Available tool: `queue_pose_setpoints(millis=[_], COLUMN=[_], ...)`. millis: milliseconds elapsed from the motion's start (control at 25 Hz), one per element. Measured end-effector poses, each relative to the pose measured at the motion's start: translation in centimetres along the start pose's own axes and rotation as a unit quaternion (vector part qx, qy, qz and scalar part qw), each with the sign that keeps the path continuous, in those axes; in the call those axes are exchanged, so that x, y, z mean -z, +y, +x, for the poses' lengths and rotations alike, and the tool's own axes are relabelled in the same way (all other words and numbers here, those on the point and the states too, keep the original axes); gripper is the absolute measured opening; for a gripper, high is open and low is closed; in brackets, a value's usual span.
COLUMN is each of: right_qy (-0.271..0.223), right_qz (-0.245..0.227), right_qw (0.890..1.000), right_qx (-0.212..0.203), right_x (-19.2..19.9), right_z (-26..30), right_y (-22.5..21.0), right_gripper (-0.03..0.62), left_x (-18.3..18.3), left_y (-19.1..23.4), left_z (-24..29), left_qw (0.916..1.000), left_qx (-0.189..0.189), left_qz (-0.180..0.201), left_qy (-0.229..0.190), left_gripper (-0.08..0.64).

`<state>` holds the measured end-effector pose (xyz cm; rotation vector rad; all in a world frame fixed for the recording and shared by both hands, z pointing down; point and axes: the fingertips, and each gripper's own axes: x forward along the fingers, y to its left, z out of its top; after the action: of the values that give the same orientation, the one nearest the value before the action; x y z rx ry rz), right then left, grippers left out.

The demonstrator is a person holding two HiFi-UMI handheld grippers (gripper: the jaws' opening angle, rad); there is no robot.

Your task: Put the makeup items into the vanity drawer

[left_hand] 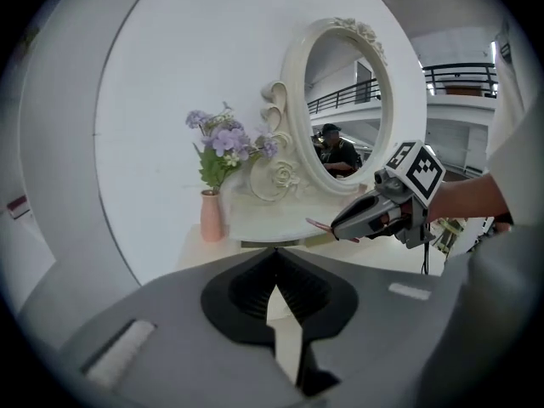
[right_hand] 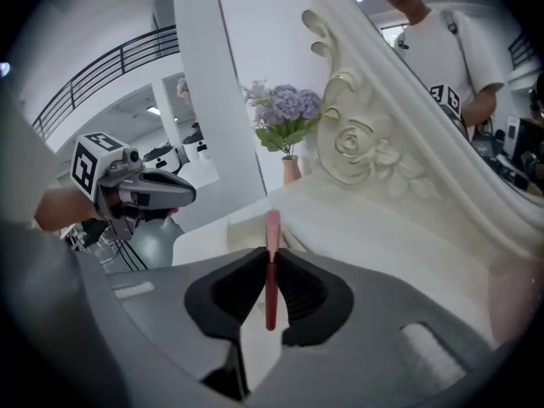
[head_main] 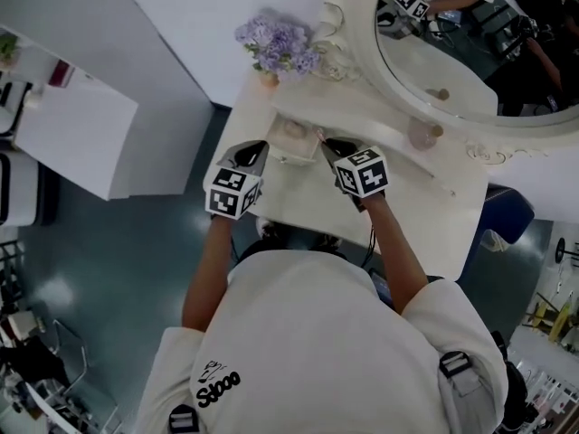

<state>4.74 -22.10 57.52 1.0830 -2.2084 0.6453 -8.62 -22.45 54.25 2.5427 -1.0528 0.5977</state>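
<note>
Right gripper (right_hand: 270,252) is pinching a skinny pink makeup stick (right_hand: 271,226) right by the open drawer (head_main: 291,136) near the left edge of the surface (head_main: 421,204), left gripper (left_hand: 274,255) is closed on nothing, so that thin stick could easily swivel and drop outside.
</note>
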Motion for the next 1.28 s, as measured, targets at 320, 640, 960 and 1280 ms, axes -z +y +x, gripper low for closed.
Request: queue_pose_setpoints(millis=[320,640,960,1280], right_qy=[0.073,0.158,0.207,0.191], right_qz=[-0.135,-0.146,-0.221,-0.211], right_qw=[0.988,0.974,0.951,0.957], right_qx=[-0.020,-0.065,-0.064,-0.059], right_x=[-1.9,0.6,1.1,1.0], right_z=[6.2,9.9,12.3,11.7], right_y=[1.5,2.6,3.0,2.9], right_gripper=[0.048,0.049,0.058,0.112], left_x=[0.5,1.1,2.1,2.4], left_y=[5.0,6.7,6.3,5.8], left_z=[-1.4,-1.1,-0.6,-0.6], left_qw=[0.9990,0.9983,0.9980,0.9980], left_qx=[-0.035,-0.039,-0.029,-0.025], left_qz=[-0.026,-0.041,-0.051,-0.053], left_qy=[0.003,0.012,0.022,0.025], left_gripper=[0.020,0.020,0.020,0.020])
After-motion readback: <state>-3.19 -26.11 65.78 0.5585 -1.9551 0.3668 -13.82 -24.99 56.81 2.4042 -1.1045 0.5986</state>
